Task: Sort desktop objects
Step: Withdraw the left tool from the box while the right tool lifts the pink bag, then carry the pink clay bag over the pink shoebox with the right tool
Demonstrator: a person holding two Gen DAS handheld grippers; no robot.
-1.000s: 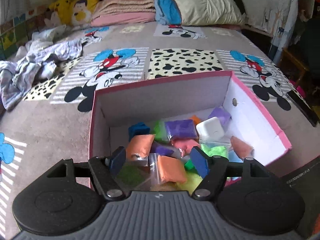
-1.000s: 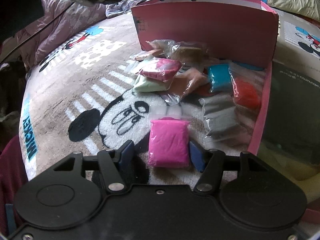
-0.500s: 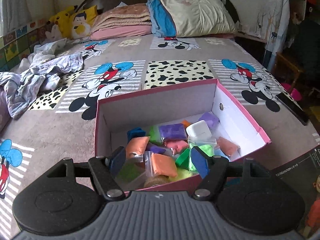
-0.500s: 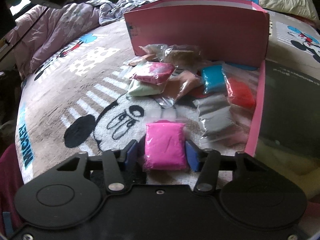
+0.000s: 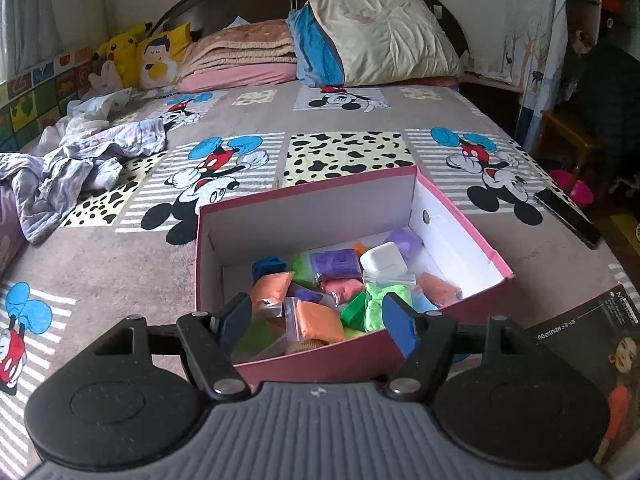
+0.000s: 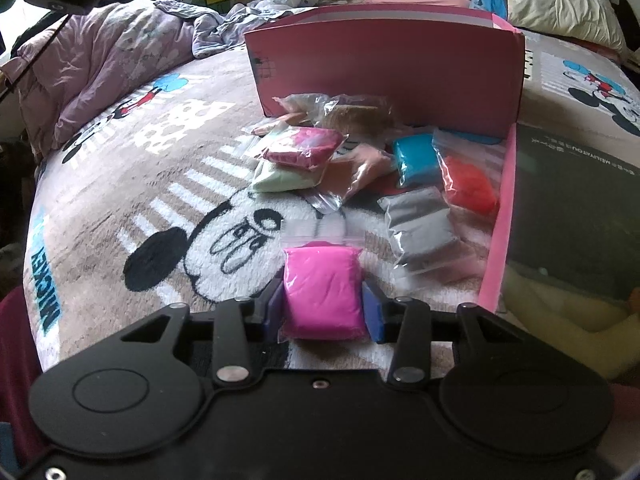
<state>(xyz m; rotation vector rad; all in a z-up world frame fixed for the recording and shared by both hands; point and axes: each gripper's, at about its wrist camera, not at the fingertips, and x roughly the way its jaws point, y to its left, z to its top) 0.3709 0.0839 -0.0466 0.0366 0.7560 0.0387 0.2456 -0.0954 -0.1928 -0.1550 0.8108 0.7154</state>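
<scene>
Right gripper (image 6: pixel 323 307), tilted downward, pinches a bright pink clay packet (image 6: pixel 321 293); left gripper (image 5: pixel 316 322) hangs half-open, empty, above the pink cardboard box (image 5: pixel 460 224).

A cream pillow (image 5: pixel 384 40) and folded blankets (image 5: pixel 240 60) lie beside a yellow plush toy (image 5: pixel 120 50).
</scene>
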